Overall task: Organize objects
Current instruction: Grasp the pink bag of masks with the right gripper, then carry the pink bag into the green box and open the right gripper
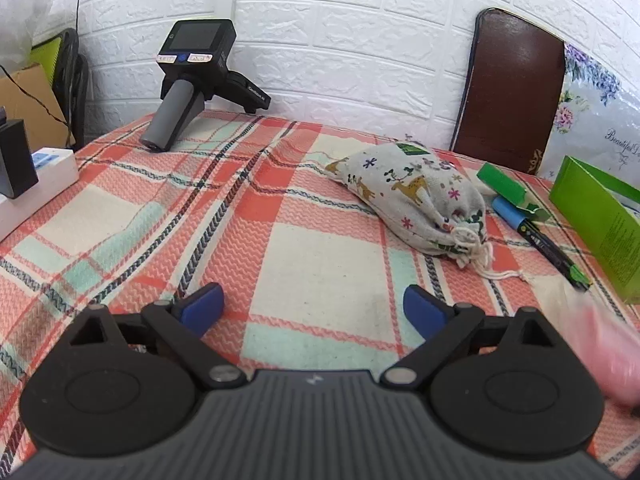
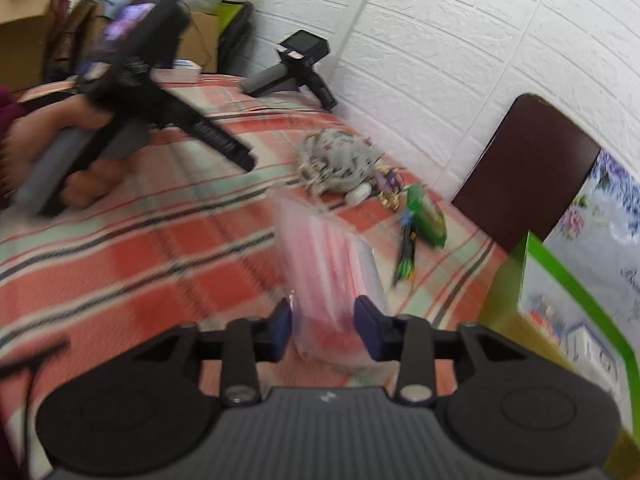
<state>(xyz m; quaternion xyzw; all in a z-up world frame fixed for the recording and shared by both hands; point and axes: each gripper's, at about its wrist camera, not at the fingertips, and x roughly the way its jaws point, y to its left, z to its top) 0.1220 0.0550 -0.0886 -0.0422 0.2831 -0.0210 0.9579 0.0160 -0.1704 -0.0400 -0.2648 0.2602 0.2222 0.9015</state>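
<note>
Two wrist views over a table under a red, cream and mint plaid cloth (image 1: 320,256).

Left gripper (image 1: 314,312): blue pads spread wide, nothing between them, poised above bare cloth.

Right gripper (image 2: 323,326): blue pads set at either side of a pink, translucent, soft plastic packet (image 2: 320,264); packet standing up between the fingers, heavily blurred. Whether the pads truly press on it: cannot tell from the blur. Same packet seen as a pink smear at the right edge of the left view (image 1: 612,352).

Risks, as judged:
- Slip or drop of the packet, owing to a slick, limp film and an uncertain grip during fast motion.
- Crumpling or folding of the packet, owing to its lack of stiffness.
- Collision with the open green cardboard box (image 2: 568,296) just beside the right gripper, or with the neighbouring clutter, owing to tight spacing.

Neighbouring items, near the wall side: grey drawstring cloth pouch printed with deer and snowflakes (image 1: 416,196); black marker pen with blue cap and green tip (image 1: 536,240) just beside it; small green carton (image 1: 506,182) touching the pen's cap end. Spare black handheld gripper unit with grey handle (image 1: 192,80) resting at the far corner, well apart.
</note>
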